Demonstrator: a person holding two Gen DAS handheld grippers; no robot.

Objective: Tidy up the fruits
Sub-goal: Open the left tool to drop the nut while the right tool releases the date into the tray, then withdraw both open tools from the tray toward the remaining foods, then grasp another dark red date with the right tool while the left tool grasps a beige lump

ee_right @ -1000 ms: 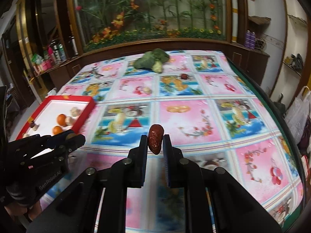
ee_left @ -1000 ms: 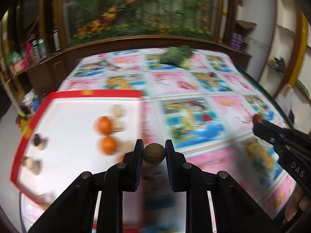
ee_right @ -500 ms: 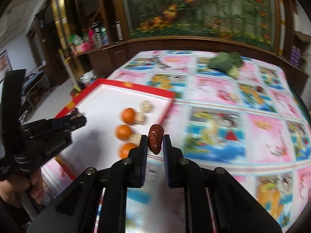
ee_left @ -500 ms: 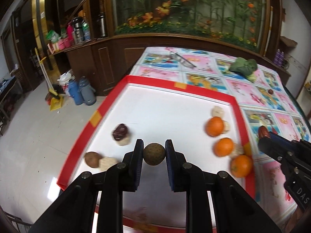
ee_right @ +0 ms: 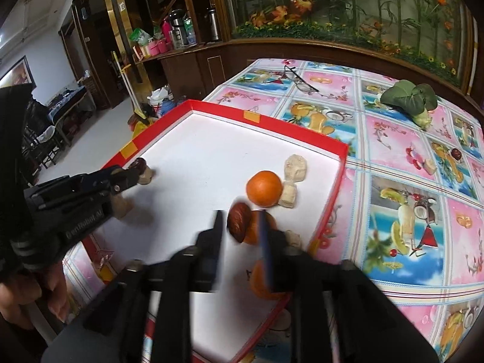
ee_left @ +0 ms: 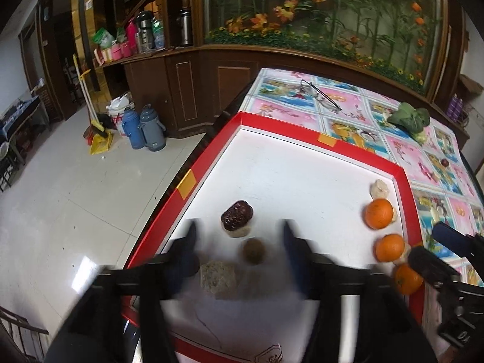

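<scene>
A red-rimmed white tray (ee_left: 302,130) (ee_right: 266,118) holds three oranges (ee_left: 379,213) (ee_right: 263,188) along its right side. A dark date (ee_left: 237,219) on a beige block lies at its left. My left gripper (ee_left: 239,239) (ee_right: 133,175) is over the tray's near left part, its jaws opening wide. A round brown fruit (ee_left: 254,251) lies loose between them beside a beige block (ee_left: 218,278). My right gripper (ee_right: 240,236) (ee_left: 429,245) is over the oranges, jaws opening. A red date (ee_right: 239,222) sits between the fingers with gaps on both sides.
The table wears a pink and blue picture cloth. A leafy green vegetable (ee_left: 408,118) (ee_right: 408,96) and eyeglasses (ee_left: 320,95) (ee_right: 299,81) lie at the far end. Another date (ee_right: 455,152) lies on the cloth at right. The tray's left rim meets the table edge, with floor and flasks (ee_left: 145,130) below.
Both grippers swung left over the tray. Both were shut, the left on the brown fruit and the right on the red date. Now both jaws have spread and the fruits sit loose.
</scene>
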